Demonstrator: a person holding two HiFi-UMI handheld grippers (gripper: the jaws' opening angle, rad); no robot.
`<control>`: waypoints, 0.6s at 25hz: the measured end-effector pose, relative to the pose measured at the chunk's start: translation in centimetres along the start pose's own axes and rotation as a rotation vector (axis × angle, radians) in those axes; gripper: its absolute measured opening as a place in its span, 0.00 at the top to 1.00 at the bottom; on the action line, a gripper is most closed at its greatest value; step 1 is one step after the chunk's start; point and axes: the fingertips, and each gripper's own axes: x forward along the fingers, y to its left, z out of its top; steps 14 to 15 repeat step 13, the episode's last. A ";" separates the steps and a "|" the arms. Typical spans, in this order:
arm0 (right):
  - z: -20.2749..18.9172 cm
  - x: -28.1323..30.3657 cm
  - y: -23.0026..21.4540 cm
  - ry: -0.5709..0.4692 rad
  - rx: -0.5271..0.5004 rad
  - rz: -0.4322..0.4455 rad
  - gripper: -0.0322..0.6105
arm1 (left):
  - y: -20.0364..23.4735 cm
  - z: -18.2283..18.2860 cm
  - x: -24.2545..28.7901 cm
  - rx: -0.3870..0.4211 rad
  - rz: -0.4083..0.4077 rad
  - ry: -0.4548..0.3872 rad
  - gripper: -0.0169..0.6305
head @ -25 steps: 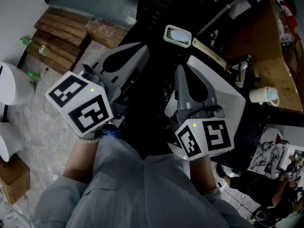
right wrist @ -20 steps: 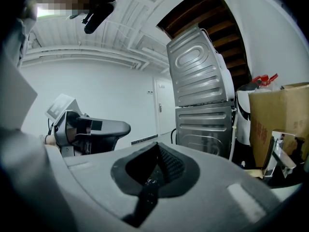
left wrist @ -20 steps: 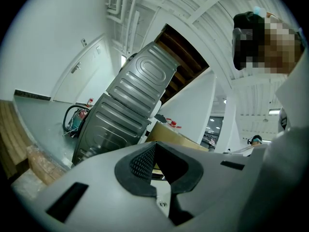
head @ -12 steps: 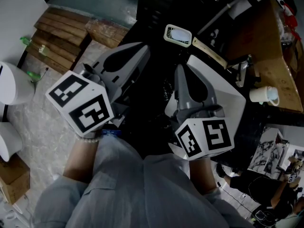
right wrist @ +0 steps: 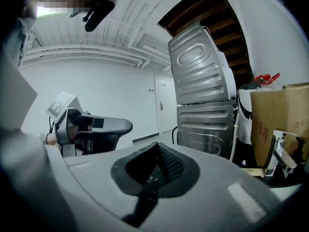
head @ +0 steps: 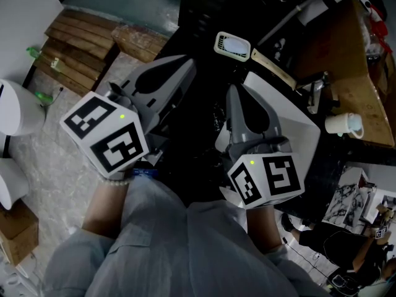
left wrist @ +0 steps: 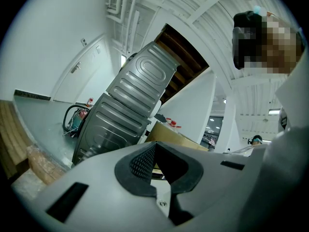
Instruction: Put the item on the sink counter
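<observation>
Both grippers are held close to the person's body, pointing up and away. My left gripper (head: 180, 67) has its jaws together with nothing between them; in the left gripper view (left wrist: 155, 164) the dark pads meet. My right gripper (head: 238, 96) is likewise shut and empty, as the right gripper view (right wrist: 153, 167) shows. A small white-rimmed rectangular item (head: 232, 46) lies on a dark surface beyond both grippers, apart from them. A white sink basin (head: 304, 132) with a faucet (head: 315, 91) sits just right of the right gripper, beside a wooden counter (head: 352, 73).
A white cup (head: 343, 124) stands on the counter's near edge. Wooden pallets (head: 77, 51) lie at the far left, white rounded objects (head: 15, 107) at the left edge. Stacked grey metal appliances (left wrist: 130, 105) and a cardboard box (right wrist: 280, 124) stand ahead. Another person (head: 346, 246) is at the lower right.
</observation>
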 end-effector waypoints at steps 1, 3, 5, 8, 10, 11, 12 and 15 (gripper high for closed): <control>0.0 0.0 0.1 0.002 -0.001 0.002 0.95 | 0.0 0.0 0.0 0.000 -0.001 0.000 0.97; -0.1 0.1 0.2 0.006 0.000 0.002 0.95 | 0.0 0.1 -0.1 0.001 -0.003 0.002 0.97; -0.2 0.2 0.1 0.013 0.002 0.002 0.95 | -0.1 0.1 -0.1 0.000 -0.004 0.003 0.97; -0.5 0.2 0.0 0.020 0.006 0.003 0.95 | 0.0 0.0 0.0 -0.003 -0.002 0.004 0.97; -0.6 0.2 0.0 0.022 0.004 0.004 0.95 | 0.0 -0.1 0.0 -0.003 0.000 0.005 0.97; -0.7 0.2 0.1 0.023 0.002 0.004 0.95 | 0.0 -0.1 -0.1 -0.003 0.000 0.004 0.97; -0.8 0.1 0.2 0.024 0.001 0.004 0.95 | 0.0 -0.1 -0.2 -0.004 0.000 0.004 0.97; -0.8 0.1 0.3 0.025 -0.001 0.005 0.95 | 0.0 -0.1 -0.2 -0.004 0.000 0.003 0.97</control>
